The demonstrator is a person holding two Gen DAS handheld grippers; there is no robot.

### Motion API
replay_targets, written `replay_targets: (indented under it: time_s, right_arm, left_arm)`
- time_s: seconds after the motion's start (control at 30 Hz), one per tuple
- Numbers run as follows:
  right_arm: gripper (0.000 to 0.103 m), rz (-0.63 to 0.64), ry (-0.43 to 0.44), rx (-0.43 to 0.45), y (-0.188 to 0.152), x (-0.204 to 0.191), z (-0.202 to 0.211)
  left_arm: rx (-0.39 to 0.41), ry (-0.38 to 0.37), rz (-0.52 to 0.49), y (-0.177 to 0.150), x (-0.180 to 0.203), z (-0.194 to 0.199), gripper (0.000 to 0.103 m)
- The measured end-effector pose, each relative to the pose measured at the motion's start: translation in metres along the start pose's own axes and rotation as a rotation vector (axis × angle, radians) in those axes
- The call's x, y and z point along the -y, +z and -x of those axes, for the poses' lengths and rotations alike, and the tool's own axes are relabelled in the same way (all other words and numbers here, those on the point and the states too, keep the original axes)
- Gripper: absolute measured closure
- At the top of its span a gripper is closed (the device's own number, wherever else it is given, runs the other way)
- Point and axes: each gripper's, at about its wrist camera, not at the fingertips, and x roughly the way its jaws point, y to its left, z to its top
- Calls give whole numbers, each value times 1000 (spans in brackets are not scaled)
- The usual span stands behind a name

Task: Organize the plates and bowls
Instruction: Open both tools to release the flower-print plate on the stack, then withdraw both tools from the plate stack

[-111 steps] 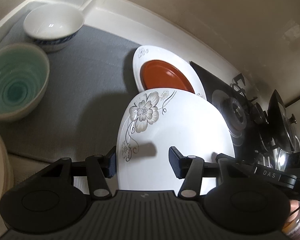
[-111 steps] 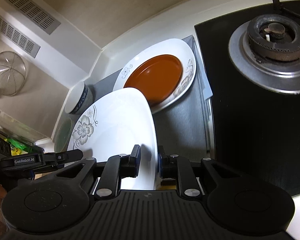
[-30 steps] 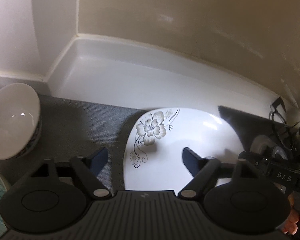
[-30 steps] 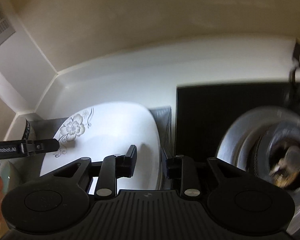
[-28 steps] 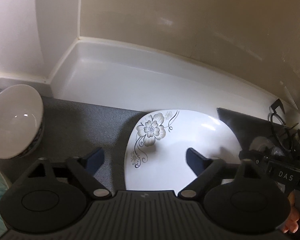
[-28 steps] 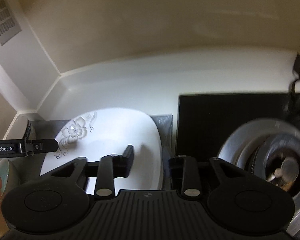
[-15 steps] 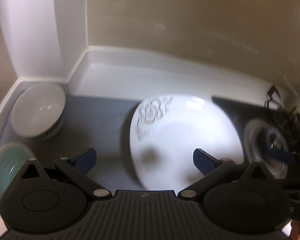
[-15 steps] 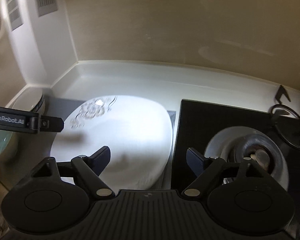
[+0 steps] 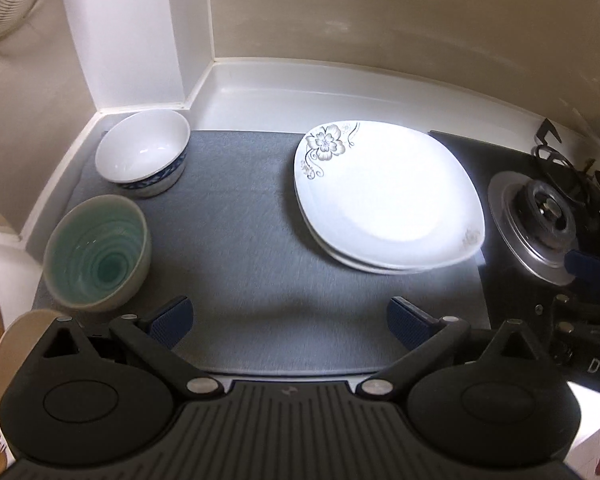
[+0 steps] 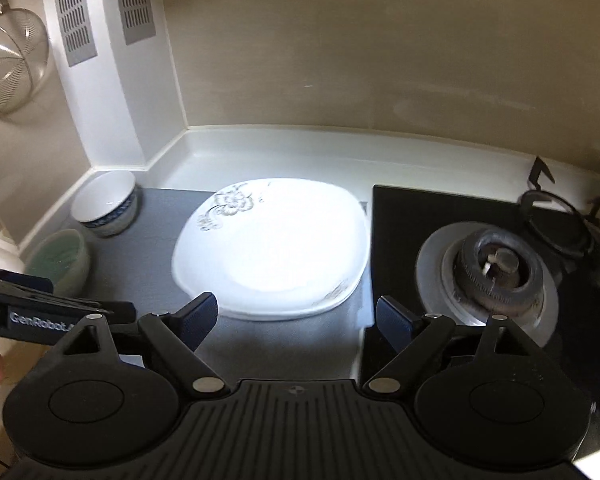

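Both sets of tongs hang above the counter with nothing in them. The left gripper (image 9: 288,318) has its jaws spread as wide as they go, with only grey mat (image 9: 240,248) between the pads. The right gripper (image 10: 296,316) is opening, nothing between its jaws either; just past its pads lies the near rim of the flowered plate (image 10: 272,248).

That flowered plate (image 9: 384,196) sits ahead of the left gripper and off to its right, stacked on another plate whose white edge peeks out along the near side. Its right rim reaches the mat's right edge, just beside the black cooktop (image 10: 396,240) and burner (image 10: 496,268).

Ahead and to the left of the left gripper, two bowls: the green bowl (image 9: 96,252) close by, near the mat's left edge, and the blue-rimmed white bowl (image 9: 144,156) beyond it, tucked into the corner by the wall. They stand close together, seemingly not touching.

Between bowls and plates, a broad strip of bare mat runs from the left gripper's pads to the white counter (image 9: 300,92) at the back wall. A wire strainer (image 10: 8,60) hangs high on the left wall.
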Motion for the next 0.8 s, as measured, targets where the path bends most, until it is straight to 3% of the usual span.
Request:
replay_targets:
  time_s: [0.23,0.8]
  right_arm:
    - [15,-39,-27,15,-24,-16,26]
    - [13,-49,-70,80,-35,-26,57]
  left_arm:
    - [0,19,-20,-19,-4,17,0]
    - [68,-6,-79,-27,1,40,0]
